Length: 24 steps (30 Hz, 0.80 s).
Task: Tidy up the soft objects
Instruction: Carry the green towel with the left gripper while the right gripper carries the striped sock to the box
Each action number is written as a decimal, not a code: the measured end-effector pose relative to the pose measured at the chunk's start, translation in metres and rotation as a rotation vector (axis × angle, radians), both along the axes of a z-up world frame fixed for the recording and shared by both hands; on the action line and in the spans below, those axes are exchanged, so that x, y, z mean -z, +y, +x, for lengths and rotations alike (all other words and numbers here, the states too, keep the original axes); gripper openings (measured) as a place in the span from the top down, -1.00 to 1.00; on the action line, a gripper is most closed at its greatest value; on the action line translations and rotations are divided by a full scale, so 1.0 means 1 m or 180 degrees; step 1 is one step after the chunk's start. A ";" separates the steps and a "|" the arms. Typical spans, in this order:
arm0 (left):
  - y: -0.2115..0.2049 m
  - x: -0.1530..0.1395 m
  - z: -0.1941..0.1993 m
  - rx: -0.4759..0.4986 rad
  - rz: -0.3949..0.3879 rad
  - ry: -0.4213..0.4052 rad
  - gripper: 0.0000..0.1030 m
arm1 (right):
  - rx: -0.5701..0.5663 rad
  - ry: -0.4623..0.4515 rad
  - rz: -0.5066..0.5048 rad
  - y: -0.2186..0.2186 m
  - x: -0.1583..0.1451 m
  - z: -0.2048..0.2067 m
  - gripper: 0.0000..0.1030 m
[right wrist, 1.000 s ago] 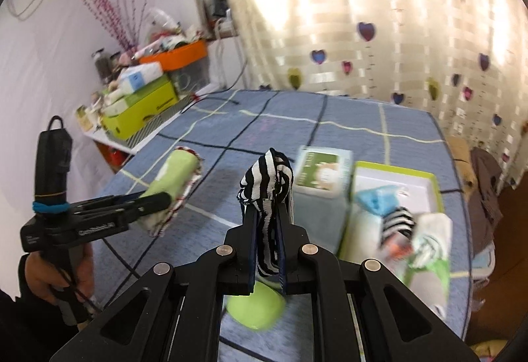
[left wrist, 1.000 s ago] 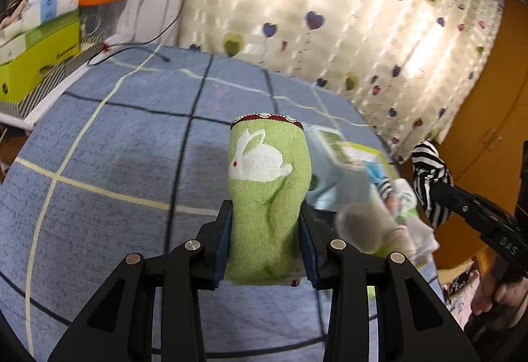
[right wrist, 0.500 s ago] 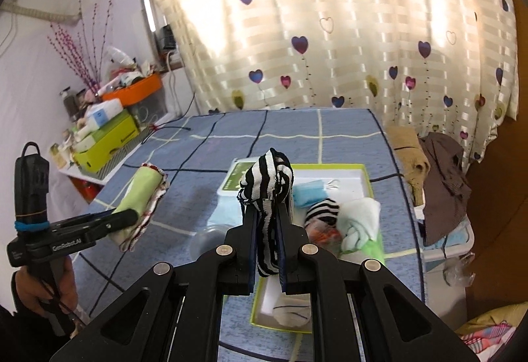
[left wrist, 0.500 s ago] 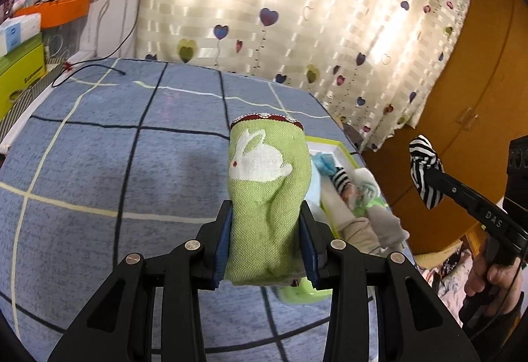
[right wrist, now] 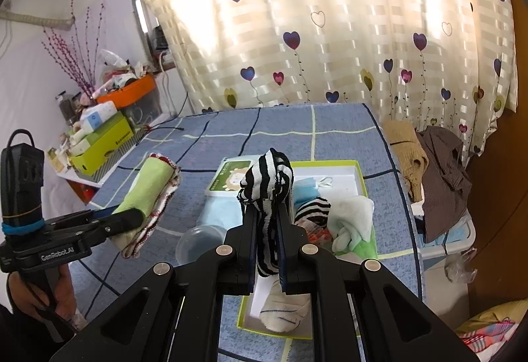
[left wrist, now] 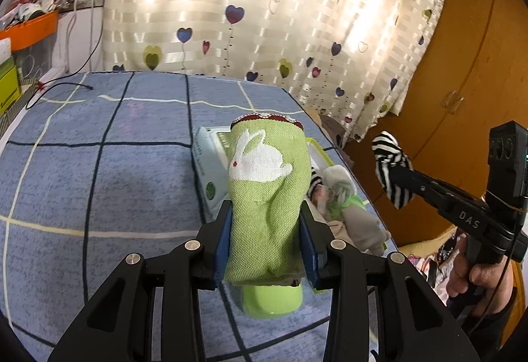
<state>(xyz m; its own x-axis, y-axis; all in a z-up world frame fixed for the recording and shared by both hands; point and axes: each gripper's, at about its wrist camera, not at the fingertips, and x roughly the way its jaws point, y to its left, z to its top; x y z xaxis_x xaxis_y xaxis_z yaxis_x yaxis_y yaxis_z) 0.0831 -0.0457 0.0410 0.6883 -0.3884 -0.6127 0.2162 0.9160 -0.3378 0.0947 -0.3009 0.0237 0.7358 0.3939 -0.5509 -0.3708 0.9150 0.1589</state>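
Observation:
My left gripper (left wrist: 265,230) is shut on a rolled green cloth with a white rabbit (left wrist: 267,197), held above the blue bed; it also shows in the right wrist view (right wrist: 145,194). My right gripper (right wrist: 267,223) is shut on a black-and-white striped sock (right wrist: 267,187), held over the green-rimmed box (right wrist: 359,177); the sock also shows in the left wrist view (left wrist: 392,174). The box holds several soft items: a striped sock (right wrist: 313,208), a pale green cloth (right wrist: 353,220), a white sock (right wrist: 283,312).
A tissue pack (right wrist: 231,180) lies left of the box. A green cup (left wrist: 274,299) lies below my left gripper. A clear lid (right wrist: 198,240) is on the bed. Clothes (right wrist: 442,174) hang off the bed's right edge. A cluttered shelf (right wrist: 105,137) stands at left.
Both grippers have risen and turned right over the bed with their loads. The box of soft items now lies under the striped sock, and the curtain fills more of both views.

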 end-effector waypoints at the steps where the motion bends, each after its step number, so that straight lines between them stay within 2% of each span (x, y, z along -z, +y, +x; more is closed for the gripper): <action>1: -0.003 -0.001 0.001 0.0019 0.0004 -0.0005 0.26 | 0.0000 0.0002 -0.0001 -0.001 0.000 0.002 0.81; 13: -0.030 0.001 0.026 0.0112 0.0098 0.0058 0.26 | 0.0011 0.0154 -0.0041 -0.013 0.018 0.044 0.81; 24: -0.044 0.005 0.049 0.0156 0.0108 0.0109 0.26 | 0.0100 0.0373 -0.0162 -0.027 0.040 0.108 0.81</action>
